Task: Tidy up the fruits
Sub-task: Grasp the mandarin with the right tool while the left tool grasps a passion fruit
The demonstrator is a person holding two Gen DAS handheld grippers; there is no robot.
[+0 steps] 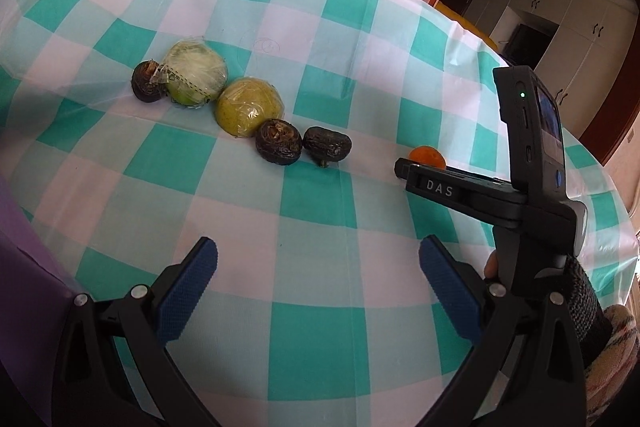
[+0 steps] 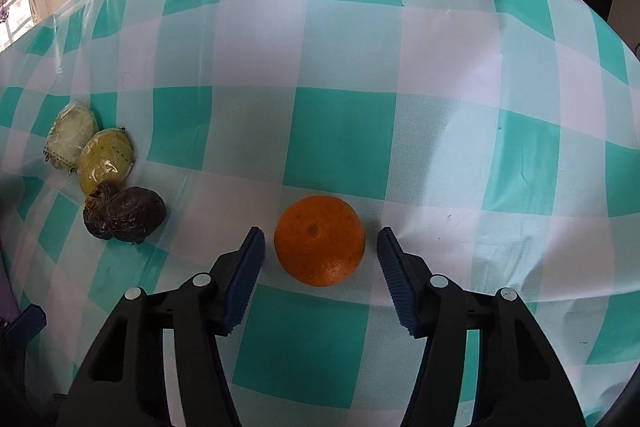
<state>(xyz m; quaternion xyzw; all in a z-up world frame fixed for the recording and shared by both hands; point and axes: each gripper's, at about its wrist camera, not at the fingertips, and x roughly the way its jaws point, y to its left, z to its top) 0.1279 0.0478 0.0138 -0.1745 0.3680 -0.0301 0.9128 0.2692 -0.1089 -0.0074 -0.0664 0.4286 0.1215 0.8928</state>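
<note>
A round surface (image 2: 420, 39) covered in a teal-and-white checked cloth carries the fruit.

In the right wrist view, the right gripper (image 2: 320, 247) sits low over the cloth with an orange (image 2: 319, 241) between its blue pads. A gap shows on each side of the orange, so the pads do not press on it and the jaws stand apart around it. The orange rests on the cloth, near the middle of the surface.

In the left wrist view, the left gripper (image 1: 318, 275) hovers over bare cloth at the near edge, jaws wide apart and nothing between them. The right gripper's black body and its camera rise at the right, a hand in a knit sleeve (image 1: 580, 291) holding it, and the orange peeks out just behind its tip.

Farther left lies a loose row of fruit: a dark fruit (image 1: 146, 82) touching a pale wrapped fruit (image 1: 196, 73), then a yellow-green wrapped fruit (image 1: 250, 106) just beside it, then two more dark fruits (image 1: 279, 141) side by side. This row is well apart from the orange.
</note>
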